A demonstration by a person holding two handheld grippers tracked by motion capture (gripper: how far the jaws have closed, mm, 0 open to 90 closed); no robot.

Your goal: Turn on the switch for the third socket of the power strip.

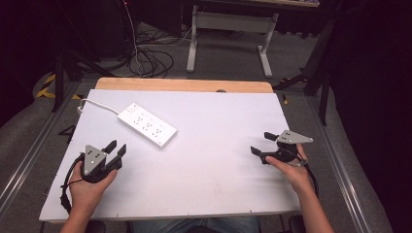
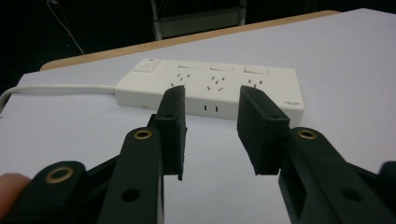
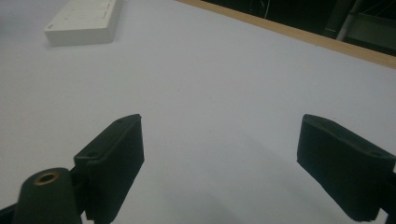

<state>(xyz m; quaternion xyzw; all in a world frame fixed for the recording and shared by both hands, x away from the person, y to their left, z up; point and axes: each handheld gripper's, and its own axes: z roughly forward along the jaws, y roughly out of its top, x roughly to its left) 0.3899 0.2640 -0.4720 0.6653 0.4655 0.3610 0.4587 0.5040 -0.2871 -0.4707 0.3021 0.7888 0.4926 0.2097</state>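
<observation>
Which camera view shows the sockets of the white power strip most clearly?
The left gripper view: the power strip is close, with sockets and switches distinct. The high view shows it whole but small; the right gripper view catches one end.

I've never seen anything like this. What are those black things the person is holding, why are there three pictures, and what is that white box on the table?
A person sits at a white table with a hand-held grasping tool in each hand: the left tool and the right tool. Each has two black jaws that open and shut like tongs. Both are open and hold nothing. One picture comes from a camera above, looking down on the table. The other two come from small cameras riding on each tool, looking out between its jaws. The white box is a power strip with a white cord, lying flat toward the far left. The left tool points at it without touching.
</observation>
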